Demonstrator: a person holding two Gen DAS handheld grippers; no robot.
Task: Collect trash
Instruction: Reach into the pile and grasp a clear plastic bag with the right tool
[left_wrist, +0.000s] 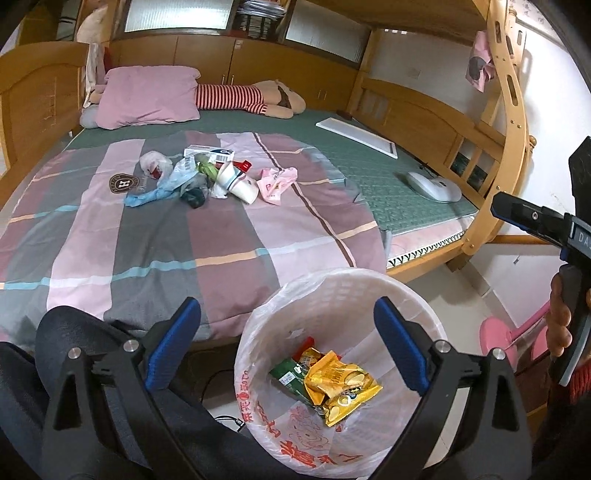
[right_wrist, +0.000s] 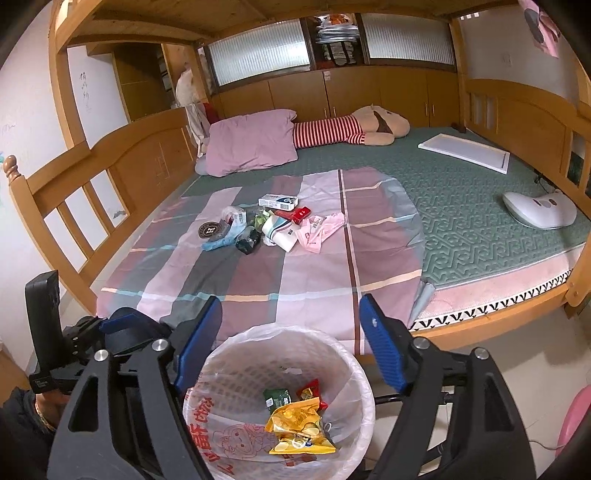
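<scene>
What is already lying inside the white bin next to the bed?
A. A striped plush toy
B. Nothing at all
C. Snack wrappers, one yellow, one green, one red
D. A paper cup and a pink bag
C: the white bin holds a yellow wrapper, a green wrapper and a red wrapper, while the paper cup and pink bag lie on the bed.
</scene>
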